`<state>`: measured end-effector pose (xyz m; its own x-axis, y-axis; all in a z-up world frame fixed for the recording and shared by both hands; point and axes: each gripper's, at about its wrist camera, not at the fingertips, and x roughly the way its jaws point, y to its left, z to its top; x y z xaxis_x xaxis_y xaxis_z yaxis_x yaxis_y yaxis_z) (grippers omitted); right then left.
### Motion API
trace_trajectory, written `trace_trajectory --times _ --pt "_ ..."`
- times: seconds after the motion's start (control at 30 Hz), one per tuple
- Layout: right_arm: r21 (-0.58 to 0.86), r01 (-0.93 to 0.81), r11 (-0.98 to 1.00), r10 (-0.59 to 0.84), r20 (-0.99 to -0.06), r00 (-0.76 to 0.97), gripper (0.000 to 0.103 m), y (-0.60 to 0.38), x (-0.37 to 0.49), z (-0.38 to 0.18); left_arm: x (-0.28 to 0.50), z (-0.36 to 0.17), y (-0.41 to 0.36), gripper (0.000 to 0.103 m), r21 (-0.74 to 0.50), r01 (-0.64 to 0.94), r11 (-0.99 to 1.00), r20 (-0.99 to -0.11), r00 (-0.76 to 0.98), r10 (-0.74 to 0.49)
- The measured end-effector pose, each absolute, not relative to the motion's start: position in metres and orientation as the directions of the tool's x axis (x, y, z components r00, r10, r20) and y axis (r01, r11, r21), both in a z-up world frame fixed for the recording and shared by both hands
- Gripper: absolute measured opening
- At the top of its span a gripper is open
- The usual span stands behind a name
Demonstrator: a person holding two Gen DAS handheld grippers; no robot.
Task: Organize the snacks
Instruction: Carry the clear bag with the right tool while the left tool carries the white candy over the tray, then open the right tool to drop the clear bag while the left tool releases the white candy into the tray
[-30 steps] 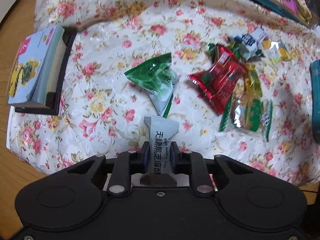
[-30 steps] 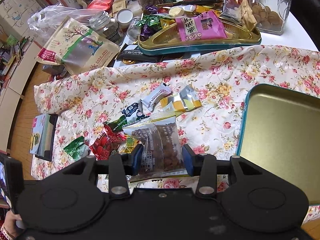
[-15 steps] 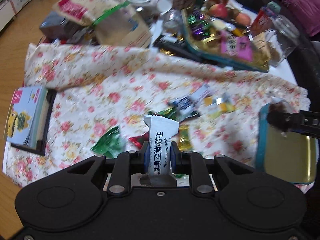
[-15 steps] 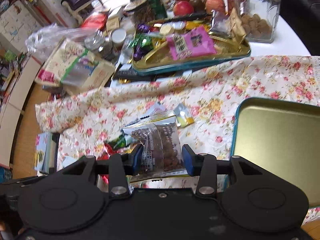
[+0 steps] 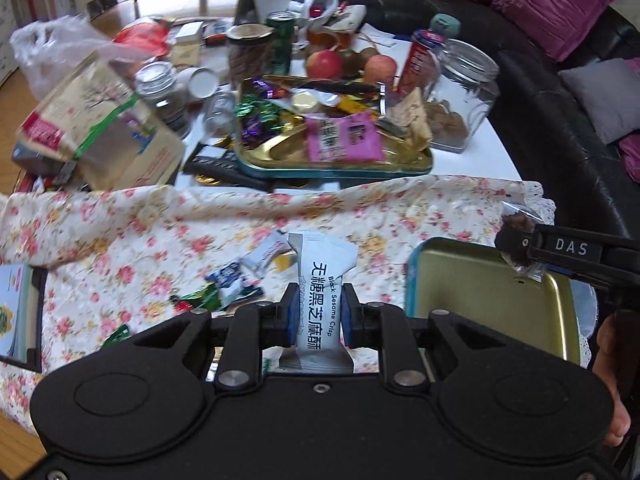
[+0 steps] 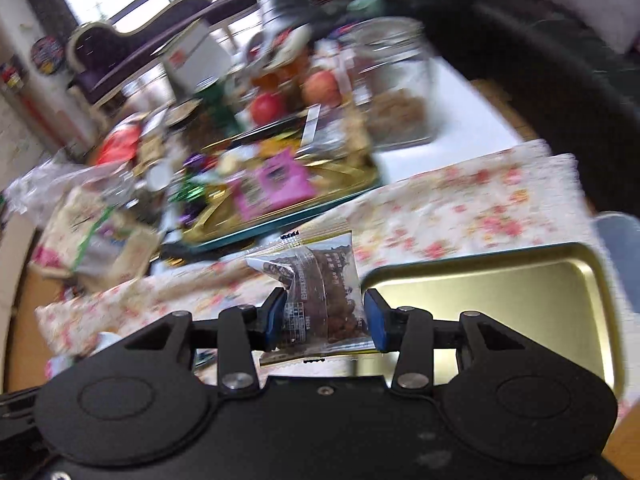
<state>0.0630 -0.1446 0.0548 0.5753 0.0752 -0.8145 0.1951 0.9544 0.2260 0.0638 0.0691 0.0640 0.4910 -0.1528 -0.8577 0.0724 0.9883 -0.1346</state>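
Note:
My left gripper (image 5: 319,314) is shut on a white Black Sesame Crisp packet (image 5: 320,280), held upright above the floral cloth. My right gripper (image 6: 324,316) is shut on a clear packet of brown snacks (image 6: 320,284). In the left wrist view the right gripper (image 5: 520,250) reaches in over the empty gold tin (image 5: 472,280) with teal rim. The same tin (image 6: 500,292) lies right of my right gripper. Several loose snack packets (image 5: 236,276) lie on the cloth left of the tin.
A second gold tray (image 5: 332,148) full of sweets stands behind the cloth, beside a glass jar (image 5: 460,92), apples, cans and paper bags (image 5: 100,132). A booklet (image 5: 16,312) lies at the cloth's left edge. A dark sofa with cushions is to the right.
Both grippers have risen and tilted up with their packets still held. The right gripper has moved toward the empty tin; its view is now blurred.

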Motion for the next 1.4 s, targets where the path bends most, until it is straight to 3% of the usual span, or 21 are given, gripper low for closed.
trace_trajectory --times 0.4,0.67,1.03,1.4 --pt "0.211 0.440 0.873 -0.061 -0.848 0.526 0.044 -0.254 0.035 0.035 0.062 0.042 -0.032 0.027 -0.068 0.229 0.971 -0.890 0.427 -0.163" --pt "0.278 0.490 0.826 0.025 -0.887 0.462 0.044 -0.282 0.028 0.012 0.061 0.020 -0.066 0.027 -0.097 0.279 0.955 -0.930 0.316 -0.186" --pt "0.284 0.505 0.815 0.030 -0.891 0.453 0.045 -0.290 0.028 0.007 0.071 0.003 -0.096 0.028 -0.096 0.286 0.953 -0.948 0.266 -0.175" --pt "0.291 0.535 0.793 0.016 -0.888 0.459 0.045 -0.298 0.024 0.009 0.067 0.003 -0.108 0.044 -0.054 0.312 0.949 -0.948 0.283 -0.147"
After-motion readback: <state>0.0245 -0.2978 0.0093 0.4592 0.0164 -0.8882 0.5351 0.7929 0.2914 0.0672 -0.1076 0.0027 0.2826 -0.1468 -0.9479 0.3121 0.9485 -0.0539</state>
